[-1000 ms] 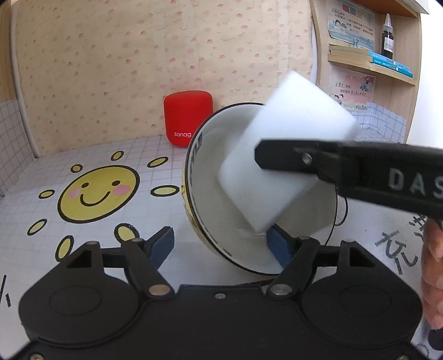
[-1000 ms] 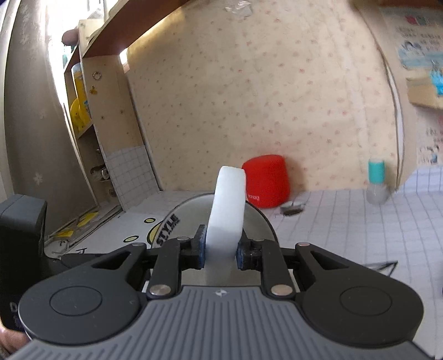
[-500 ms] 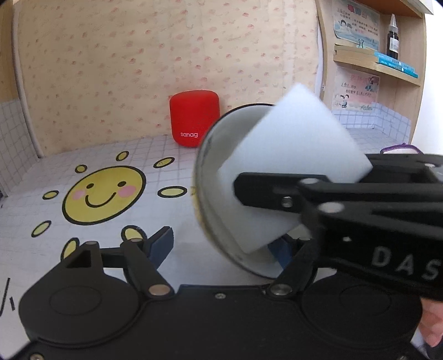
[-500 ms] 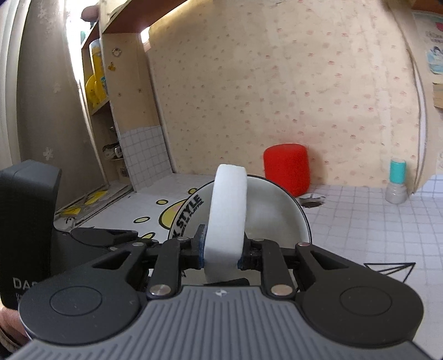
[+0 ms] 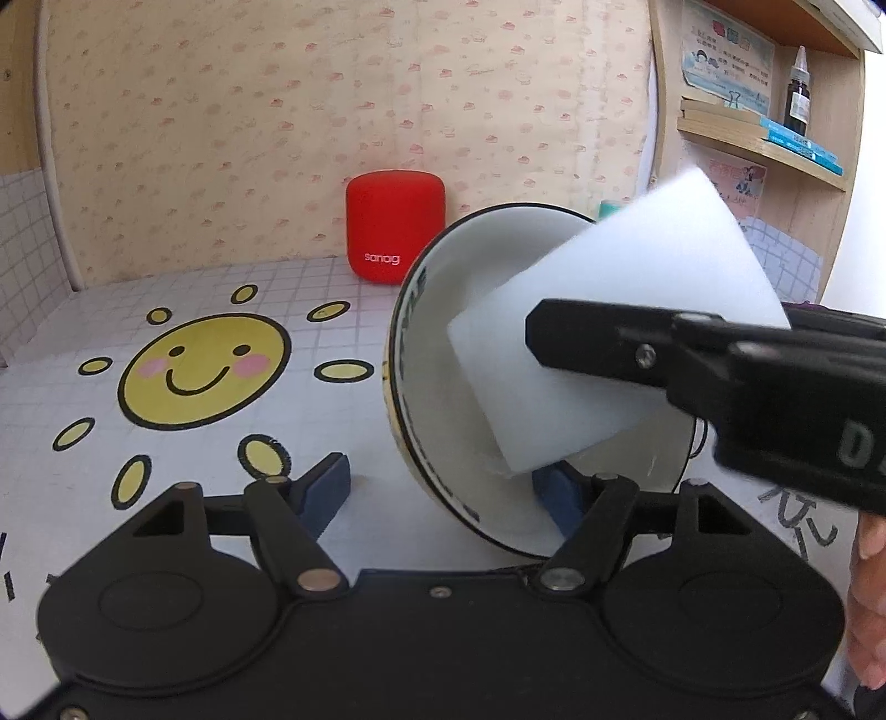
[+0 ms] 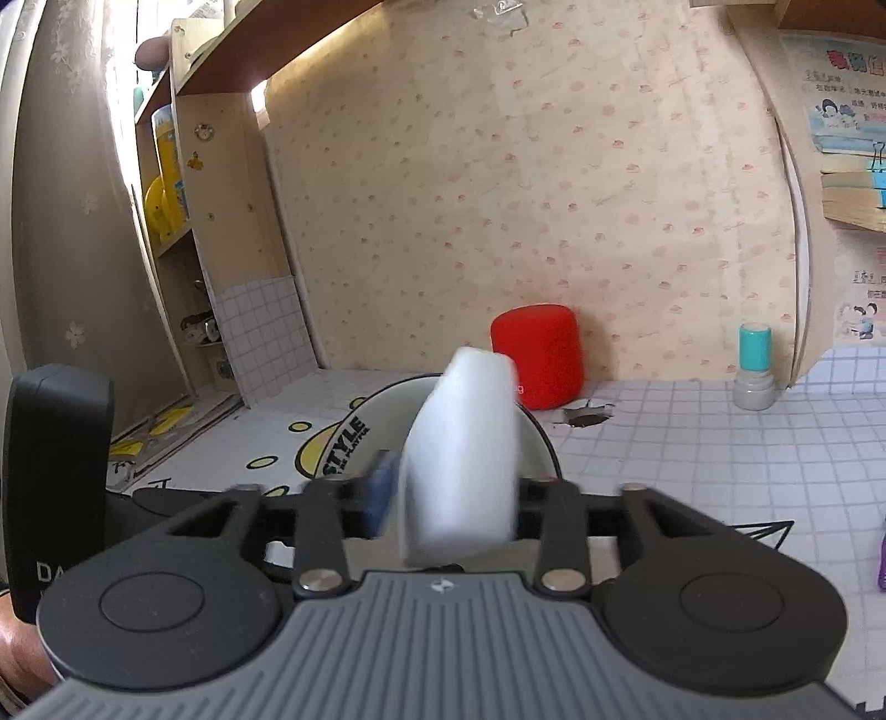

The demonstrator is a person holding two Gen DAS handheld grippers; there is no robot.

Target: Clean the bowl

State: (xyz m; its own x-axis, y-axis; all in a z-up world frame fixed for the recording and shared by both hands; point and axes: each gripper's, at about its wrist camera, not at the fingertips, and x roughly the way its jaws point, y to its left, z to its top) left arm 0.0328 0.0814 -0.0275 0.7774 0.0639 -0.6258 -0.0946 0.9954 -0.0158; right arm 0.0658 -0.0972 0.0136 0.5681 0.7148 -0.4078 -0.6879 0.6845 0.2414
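Sun-print table (image 5: 183,443), bowl (image 5: 443,487) at left hand-held gripper (image 5: 443,487)

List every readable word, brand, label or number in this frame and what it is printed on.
"sanag": red speaker.
"STYLE": outer wall of the bowl; the smaller line beneath it is too small to read.
"D": right gripper's black body, cut off by the frame edge.
"DA": black body at the left edge of the right wrist view, also cut off.
Wall posters and tabletop handwriting: not legible.
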